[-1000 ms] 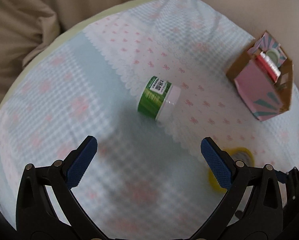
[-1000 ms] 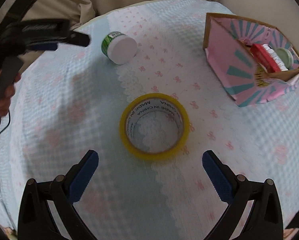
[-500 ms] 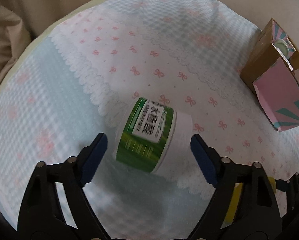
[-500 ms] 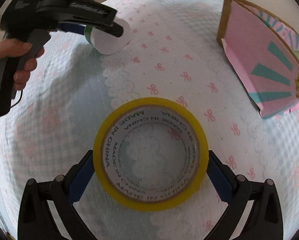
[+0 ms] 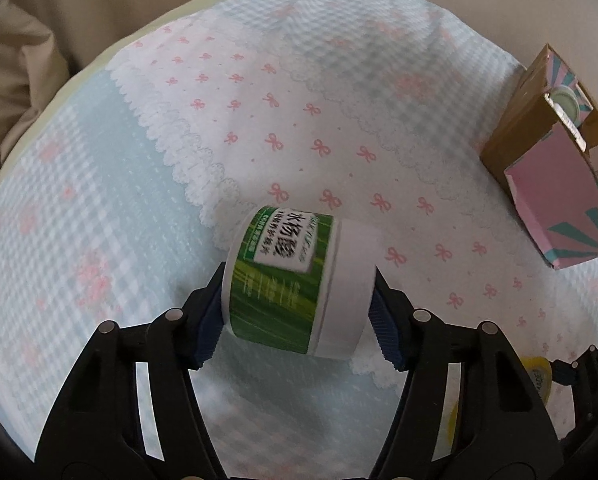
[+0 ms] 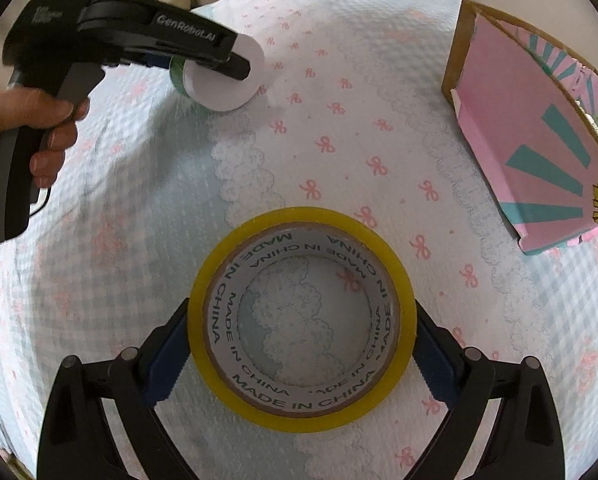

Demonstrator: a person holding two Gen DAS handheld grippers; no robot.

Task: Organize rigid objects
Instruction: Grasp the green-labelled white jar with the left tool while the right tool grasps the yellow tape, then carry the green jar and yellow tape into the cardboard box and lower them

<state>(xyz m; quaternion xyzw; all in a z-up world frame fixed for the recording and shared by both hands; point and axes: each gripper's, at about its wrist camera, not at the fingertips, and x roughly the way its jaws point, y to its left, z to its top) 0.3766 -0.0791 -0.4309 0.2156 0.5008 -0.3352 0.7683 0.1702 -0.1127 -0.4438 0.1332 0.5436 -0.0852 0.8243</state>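
Observation:
A green-labelled jar with a white lid (image 5: pixel 295 284) lies on its side on the patterned cloth. My left gripper (image 5: pixel 299 312) is shut on it, one blue pad on the base and one on the lid. The jar also shows in the right wrist view (image 6: pixel 219 80) under the left gripper's finger. A yellow tape roll (image 6: pixel 301 320) lies flat on the cloth. My right gripper (image 6: pixel 301 344) is shut on it, pads touching both sides. A pink and teal cardboard box (image 6: pixel 535 132) stands at the right; it also shows in the left wrist view (image 5: pixel 555 184).
The box holds a pale green-lidded item (image 5: pixel 565 100). The round table's cloth (image 5: pixel 259 92) drops off at the far edge against beige fabric (image 5: pixel 27 60). The tape's yellow edge (image 5: pixel 535 376) shows at the left wrist view's lower right.
Both grippers moved forward and down and closed: the left onto the jar, the right onto the tape roll.

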